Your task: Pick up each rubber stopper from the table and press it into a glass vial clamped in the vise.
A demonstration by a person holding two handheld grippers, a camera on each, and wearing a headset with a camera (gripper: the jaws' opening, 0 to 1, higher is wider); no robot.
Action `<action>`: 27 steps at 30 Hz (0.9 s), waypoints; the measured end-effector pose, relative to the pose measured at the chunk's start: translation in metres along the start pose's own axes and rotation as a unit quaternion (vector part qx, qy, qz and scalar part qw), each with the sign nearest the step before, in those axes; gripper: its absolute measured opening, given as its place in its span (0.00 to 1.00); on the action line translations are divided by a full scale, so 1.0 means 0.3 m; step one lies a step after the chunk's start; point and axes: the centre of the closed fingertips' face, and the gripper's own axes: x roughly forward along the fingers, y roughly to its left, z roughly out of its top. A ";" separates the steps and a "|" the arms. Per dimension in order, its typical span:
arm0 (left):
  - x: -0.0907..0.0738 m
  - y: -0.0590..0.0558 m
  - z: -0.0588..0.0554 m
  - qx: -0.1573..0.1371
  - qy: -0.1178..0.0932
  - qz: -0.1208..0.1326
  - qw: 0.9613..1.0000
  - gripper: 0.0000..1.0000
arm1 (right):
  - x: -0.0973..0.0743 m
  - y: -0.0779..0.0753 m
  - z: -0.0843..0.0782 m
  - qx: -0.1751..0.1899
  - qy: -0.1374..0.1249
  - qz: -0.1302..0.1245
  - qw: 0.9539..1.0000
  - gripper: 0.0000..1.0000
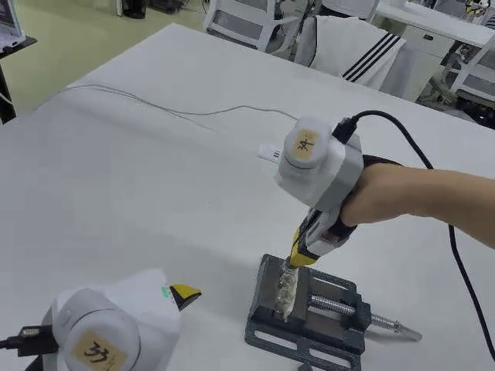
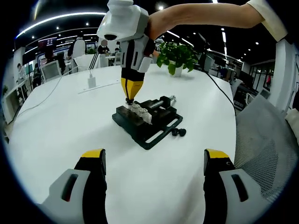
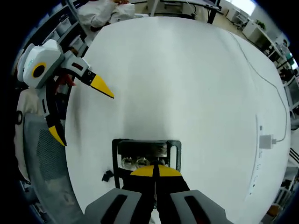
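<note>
Head view has the right gripper [image 1: 296, 260] standing steeply, tips down, on the row of glass vials [image 1: 285, 291] clamped in the dark vise [image 1: 329, 318]. That stance suits pushing straight along a vial's axis rather than levering it sideways. Right gripper view looks down its own yellow tips, which are closed against each other directly above the vial mouths. Whether anything is pinched beneath them is hidden, so I cannot tell. The vise holds the glass upright and steady, so one tool alone can do the pressing. Left gripper view shows the left gripper [image 2: 154, 157] spread wide and empty, held low and well back from the vise, probably to keep out of the way. What look like two small black rubber stoppers [image 2: 178, 132] lie on the white table [image 2: 70, 112] just beside the vise's base, close by for the next pick.
</note>
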 end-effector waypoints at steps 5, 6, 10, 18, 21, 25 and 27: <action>-0.011 0.006 0.007 0.005 0.002 0.001 1.000 0.85 | -0.002 0.003 0.002 -0.003 0.000 -0.009 1.000 0.00; -0.015 0.007 0.011 0.007 0.002 0.002 1.000 0.85 | -0.003 0.002 0.001 0.000 -0.003 -0.009 1.000 0.00; -0.023 0.005 0.021 0.012 0.000 0.004 1.000 0.85 | -0.004 0.005 -0.001 -0.015 -0.016 -0.017 1.000 0.00; -0.026 -0.013 0.032 0.022 0.000 0.000 1.000 0.85 | -0.004 0.002 0.000 -0.006 -0.045 -0.023 0.999 0.00; -0.029 -0.015 0.031 0.023 0.001 0.000 1.000 0.85 | -0.003 0.007 0.004 0.006 -0.050 -0.021 0.999 0.00; -0.036 -0.018 0.031 0.025 0.000 0.000 1.000 0.85 | -0.005 0.041 0.009 0.015 -0.057 0.002 0.998 0.09; -0.038 -0.017 0.031 0.025 0.000 0.002 1.000 0.85 | -0.015 0.023 0.013 0.010 -0.064 -0.026 0.998 0.18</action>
